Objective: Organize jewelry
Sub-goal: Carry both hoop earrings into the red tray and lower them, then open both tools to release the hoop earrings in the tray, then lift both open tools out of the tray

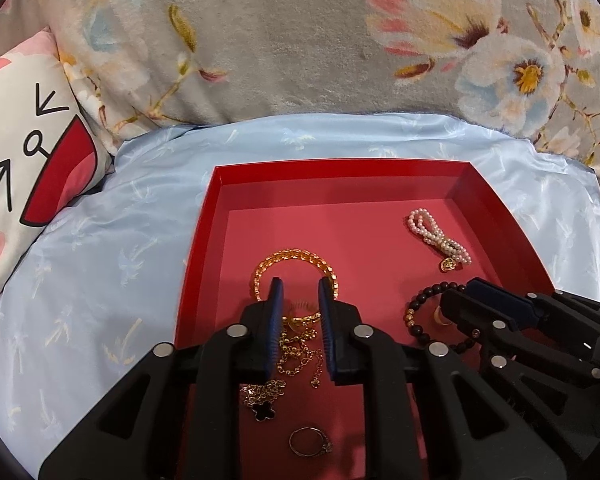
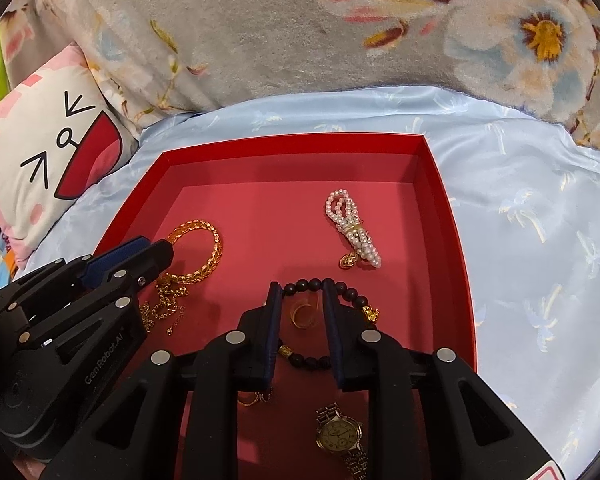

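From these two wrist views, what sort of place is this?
Probably a bedroom, on a bed: the red cardboard jewelry tray rests on a pale blue satin sheet, backed by a grey floral plush blanket and a white cartoon-face pillow.

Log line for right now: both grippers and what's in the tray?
left gripper: open over gold bracelet | right gripper: open over bead bracelet | tray: also pearls, watch, ring

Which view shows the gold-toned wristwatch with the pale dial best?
The right wrist view: the gold-toned wristwatch with the pale dial lies unobstructed near the bottom edge of the shallow red box, dial facing up. The left wrist view does not show it at all.
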The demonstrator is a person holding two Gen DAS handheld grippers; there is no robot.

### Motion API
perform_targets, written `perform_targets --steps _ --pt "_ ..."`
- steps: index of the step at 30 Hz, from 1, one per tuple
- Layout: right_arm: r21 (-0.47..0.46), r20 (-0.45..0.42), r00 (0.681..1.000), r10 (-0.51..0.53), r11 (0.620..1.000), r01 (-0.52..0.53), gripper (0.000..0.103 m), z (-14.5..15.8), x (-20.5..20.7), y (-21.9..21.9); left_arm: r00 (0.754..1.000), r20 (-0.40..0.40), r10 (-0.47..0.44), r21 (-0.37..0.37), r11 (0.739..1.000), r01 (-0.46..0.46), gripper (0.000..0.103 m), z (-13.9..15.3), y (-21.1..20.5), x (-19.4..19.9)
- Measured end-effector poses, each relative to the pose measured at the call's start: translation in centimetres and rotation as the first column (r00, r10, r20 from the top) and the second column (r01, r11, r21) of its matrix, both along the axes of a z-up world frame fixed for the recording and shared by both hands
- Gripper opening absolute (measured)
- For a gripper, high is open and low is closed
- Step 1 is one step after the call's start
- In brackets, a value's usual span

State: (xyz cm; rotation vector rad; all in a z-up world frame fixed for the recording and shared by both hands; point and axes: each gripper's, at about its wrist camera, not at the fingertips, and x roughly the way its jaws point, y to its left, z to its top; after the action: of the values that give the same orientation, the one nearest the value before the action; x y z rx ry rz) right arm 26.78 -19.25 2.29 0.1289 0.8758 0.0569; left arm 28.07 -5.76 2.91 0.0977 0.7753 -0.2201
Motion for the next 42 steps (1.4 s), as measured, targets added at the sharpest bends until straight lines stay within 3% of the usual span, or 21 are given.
perform_targets --steps 2,3,14,19,23,27,33,42 --pt "-0.002 0.01 1.0 -0.001 1.0 0.001 0.029 0.2 -0.2 0.1 1.0 0.012 0.006 0.001 1.0 -0.006 0.041 0.2 0.0 -0.2" --pt "-0.006 0.016 1.0 -0.004 1.0 0.004 0.033 0.3 -0.3 0.1 1.0 0.023 0.008 0.002 1.0 -0.008 0.043 0.3 0.0 -0.3" --pt "-0.034 0.081 0.996 -0.029 0.999 0.032 0.051 2.1 -2.7 -0.2 0.998 0.062 0.033 0.012 0.999 -0.034 0.046 1.3 0.3 -1.9" --pt "-0.012 0.108 0.993 -0.051 0.999 0.052 0.059 3.1 -4.8 -0.7 0.995 0.083 0.053 0.0 0.999 -0.053 0.056 2.2 0.7 -3.8" --pt "-0.015 0.125 0.99 -0.062 0.998 0.065 0.06 3.4 -7.1 -0.7 0.994 0.1 0.052 0.004 0.999 -0.053 0.056 2.5 0.6 -6.2" --pt "-0.079 0.162 0.984 -0.074 0.993 0.088 0.063 3.6 -9.6 -0.3 0.991 0.127 0.05 0.026 0.998 -0.054 0.057 2.6 0.3 -8.6" --pt "-0.121 0.204 0.974 -0.096 0.985 0.122 0.071 3.1 -12.6 -0.6 0.986 0.151 0.064 0.022 0.997 -0.068 0.067 2.2 0.5 -11.0" --pt "-0.135 0.199 0.972 -0.124 0.979 0.152 0.073 1.2 -14.3 -0.5 0.981 0.172 0.089 0.051 0.994 -0.099 0.073 0.2 0.5 -12.9"
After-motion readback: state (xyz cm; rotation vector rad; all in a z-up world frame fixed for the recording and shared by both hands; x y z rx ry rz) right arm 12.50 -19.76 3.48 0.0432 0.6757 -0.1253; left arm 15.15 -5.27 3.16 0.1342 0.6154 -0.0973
